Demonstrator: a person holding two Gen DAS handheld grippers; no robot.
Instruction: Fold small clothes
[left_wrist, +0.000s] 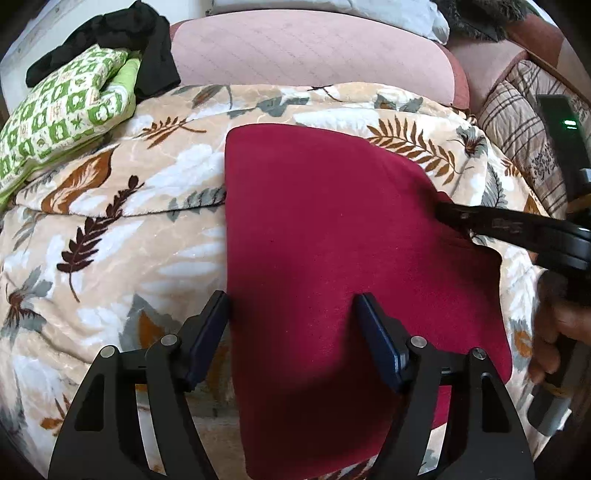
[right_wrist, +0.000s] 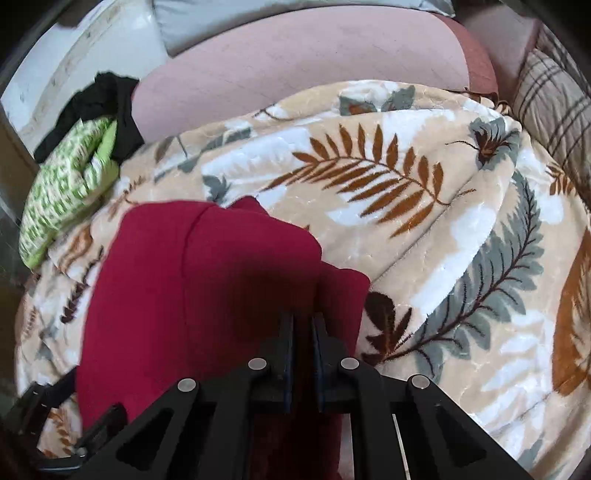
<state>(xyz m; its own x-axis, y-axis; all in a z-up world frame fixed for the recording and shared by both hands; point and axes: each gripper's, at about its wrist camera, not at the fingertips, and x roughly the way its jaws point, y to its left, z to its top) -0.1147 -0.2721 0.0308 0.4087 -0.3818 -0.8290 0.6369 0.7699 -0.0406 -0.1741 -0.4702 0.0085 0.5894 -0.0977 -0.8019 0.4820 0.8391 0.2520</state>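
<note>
I see the folded garment (left_wrist: 332, 258) lying on the blanket (left_wrist: 110, 236) that covers the bed. Far to its left a patterned cloth bundle (left_wrist: 62, 122) rests on the blanket with dark clothes (left_wrist: 122, 33) piled on and behind it. A cushion (left_wrist: 306, 51) sits behind the blanket.

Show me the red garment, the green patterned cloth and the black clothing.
red garment (left_wrist: 332, 240): left wrist view, middle of its flat top.
green patterned cloth (left_wrist: 62, 107): left wrist view, printed upper face.
black clothing (left_wrist: 122, 26): left wrist view, crumpled top.

Leaf-print blanket (left_wrist: 110, 229) spreads beneath the tongs; pink cushion (left_wrist: 306, 48) far ahead; plaid pillow (left_wrist: 517, 122) ahead-right
</note>
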